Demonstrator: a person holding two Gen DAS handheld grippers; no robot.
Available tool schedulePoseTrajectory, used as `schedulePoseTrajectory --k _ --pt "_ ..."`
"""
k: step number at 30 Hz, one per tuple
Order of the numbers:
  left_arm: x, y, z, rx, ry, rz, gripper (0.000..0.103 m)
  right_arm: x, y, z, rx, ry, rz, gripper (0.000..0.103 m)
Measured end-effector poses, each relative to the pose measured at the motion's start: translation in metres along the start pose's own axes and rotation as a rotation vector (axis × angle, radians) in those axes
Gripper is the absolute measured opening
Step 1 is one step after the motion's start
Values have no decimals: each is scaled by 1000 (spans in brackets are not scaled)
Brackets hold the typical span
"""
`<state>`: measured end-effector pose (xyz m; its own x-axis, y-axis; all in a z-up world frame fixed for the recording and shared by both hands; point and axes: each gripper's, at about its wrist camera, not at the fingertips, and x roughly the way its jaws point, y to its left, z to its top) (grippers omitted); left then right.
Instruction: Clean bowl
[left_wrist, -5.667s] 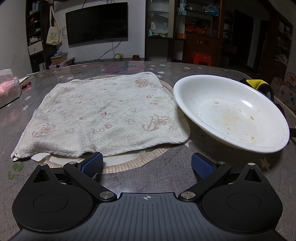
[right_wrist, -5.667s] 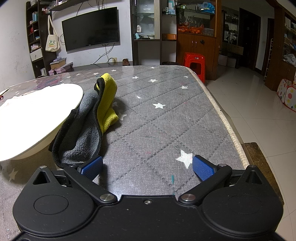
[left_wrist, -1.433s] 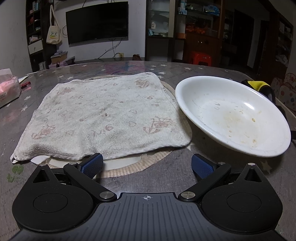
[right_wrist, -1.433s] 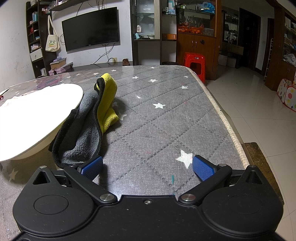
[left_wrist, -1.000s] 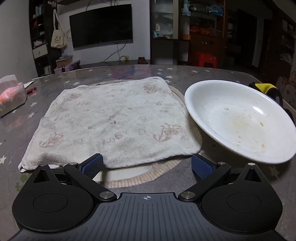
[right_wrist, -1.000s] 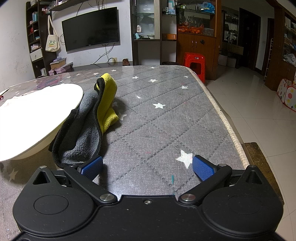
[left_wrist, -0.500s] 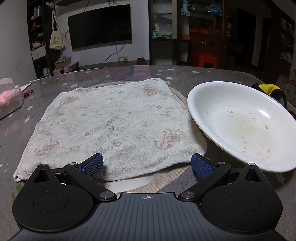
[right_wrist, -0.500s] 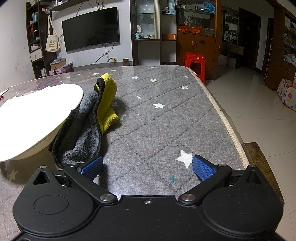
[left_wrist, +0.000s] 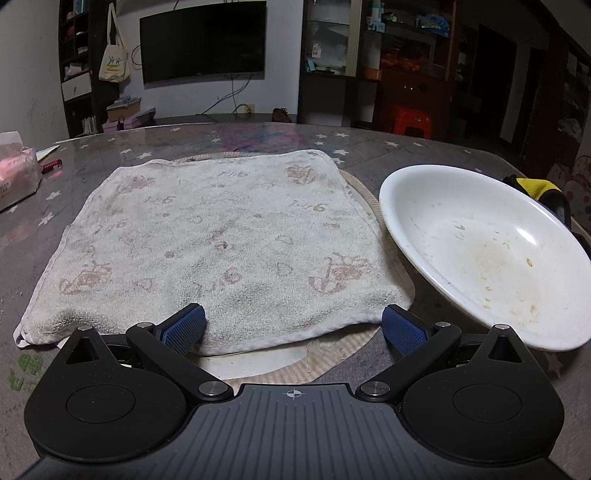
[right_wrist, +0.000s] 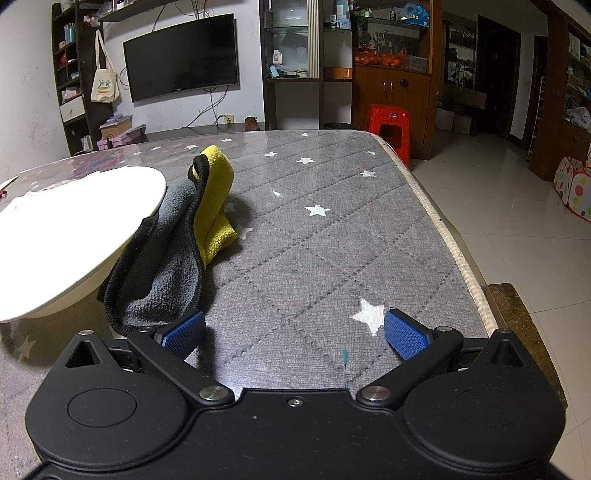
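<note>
Left wrist: bowl (left_wrist: 480, 251) right of spread tool (left_wrist: 293, 328).

A grey quilted table cover (right_wrist: 332, 236) with white star prints spans the tabletop. A round mat with a woven beige rim (left_wrist: 343, 354) lies on it, partly covered by a worn white towel (left_wrist: 221, 240) with faded reddish prints. A pink tissue pack (left_wrist: 16, 173) sits at the far left edge, with a small red item (left_wrist: 51, 165) just beside it. Beyond the table, a wall-mounted television (right_wrist: 181, 72) hangs next to a tote bag (right_wrist: 105, 86). A red plastic stool (right_wrist: 388, 129) stands near a wooden cabinet (right_wrist: 391, 88). The floor is white tile (right_wrist: 517, 221).
</note>
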<state>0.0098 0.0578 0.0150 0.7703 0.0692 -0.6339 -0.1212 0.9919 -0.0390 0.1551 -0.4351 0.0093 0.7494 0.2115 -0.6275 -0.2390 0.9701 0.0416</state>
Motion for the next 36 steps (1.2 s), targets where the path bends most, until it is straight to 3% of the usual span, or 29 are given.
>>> schedulePoseTrajectory --k 36 --pt "0 -2 0 -3 -1 -3 103 -1 -1 0 -1 0 -1 103"
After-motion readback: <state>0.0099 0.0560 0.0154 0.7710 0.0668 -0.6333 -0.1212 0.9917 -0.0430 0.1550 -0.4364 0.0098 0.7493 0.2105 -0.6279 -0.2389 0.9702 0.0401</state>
